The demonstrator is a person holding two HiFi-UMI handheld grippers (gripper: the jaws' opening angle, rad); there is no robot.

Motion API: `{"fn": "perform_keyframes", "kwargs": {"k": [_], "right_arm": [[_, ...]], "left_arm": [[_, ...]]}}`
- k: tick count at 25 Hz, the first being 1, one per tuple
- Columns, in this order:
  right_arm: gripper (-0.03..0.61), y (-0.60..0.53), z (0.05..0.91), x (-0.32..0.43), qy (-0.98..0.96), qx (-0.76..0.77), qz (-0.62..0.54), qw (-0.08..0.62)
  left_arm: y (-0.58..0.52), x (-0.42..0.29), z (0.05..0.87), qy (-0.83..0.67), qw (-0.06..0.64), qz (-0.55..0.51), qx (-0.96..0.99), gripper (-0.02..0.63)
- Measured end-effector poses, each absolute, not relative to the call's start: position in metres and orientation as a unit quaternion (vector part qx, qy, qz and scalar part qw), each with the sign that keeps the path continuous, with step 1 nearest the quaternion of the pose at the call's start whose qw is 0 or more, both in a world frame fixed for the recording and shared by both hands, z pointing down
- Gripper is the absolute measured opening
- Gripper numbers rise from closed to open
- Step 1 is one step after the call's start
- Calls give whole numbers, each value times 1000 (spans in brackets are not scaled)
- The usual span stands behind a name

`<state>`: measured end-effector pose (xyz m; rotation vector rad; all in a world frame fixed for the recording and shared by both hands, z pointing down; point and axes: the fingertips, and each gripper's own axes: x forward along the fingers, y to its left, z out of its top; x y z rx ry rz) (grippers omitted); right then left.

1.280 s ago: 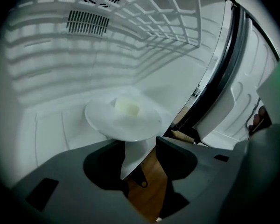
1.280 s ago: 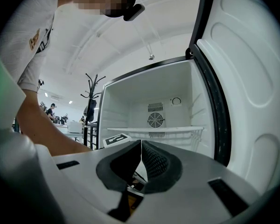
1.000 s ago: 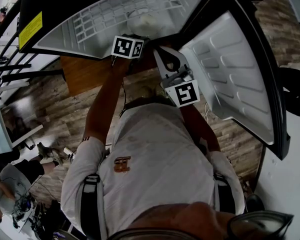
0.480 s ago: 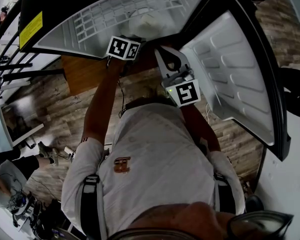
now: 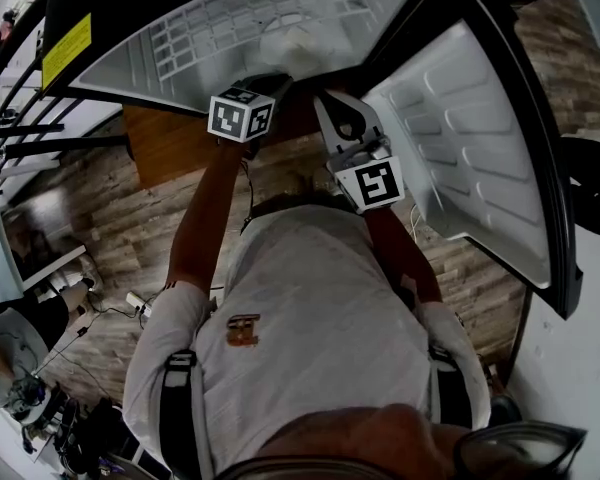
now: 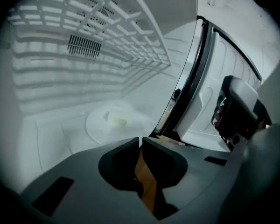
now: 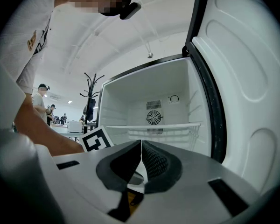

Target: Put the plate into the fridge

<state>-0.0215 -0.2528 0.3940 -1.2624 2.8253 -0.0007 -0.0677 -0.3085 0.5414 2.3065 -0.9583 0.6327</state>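
**Plate is in; pulling clear comes next.**
The plate (image 6: 114, 125) rests on the fridge (image 6: 46, 87) floor just ahead of my left tongs (image 6: 140, 142), which have just been closing on nothing. My right tongs (image 7: 141, 144) are pressed together, empty. Next, I'd clear both and shut the door (image 7: 242, 78).

A: Change at the left gripper (image 6: 141, 141)?
B: Its jaws have just been closing. The tips now nearly meet, with nothing between them.
A: Position?
B: It has drawn up and back from the plate (image 6: 113, 125). In the head view its marker cube (image 5: 242, 116) sits lower and more tilted.
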Motion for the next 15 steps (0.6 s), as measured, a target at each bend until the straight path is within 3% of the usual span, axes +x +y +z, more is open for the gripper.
{"fn": "perform_keyframes", "kwargs": {"k": [15], "right_arm": [[34,-239,384,-31,936,-353,-4,22]], "left_arm": [[-266,-60,409,-389,88,-3,917,21]]}}
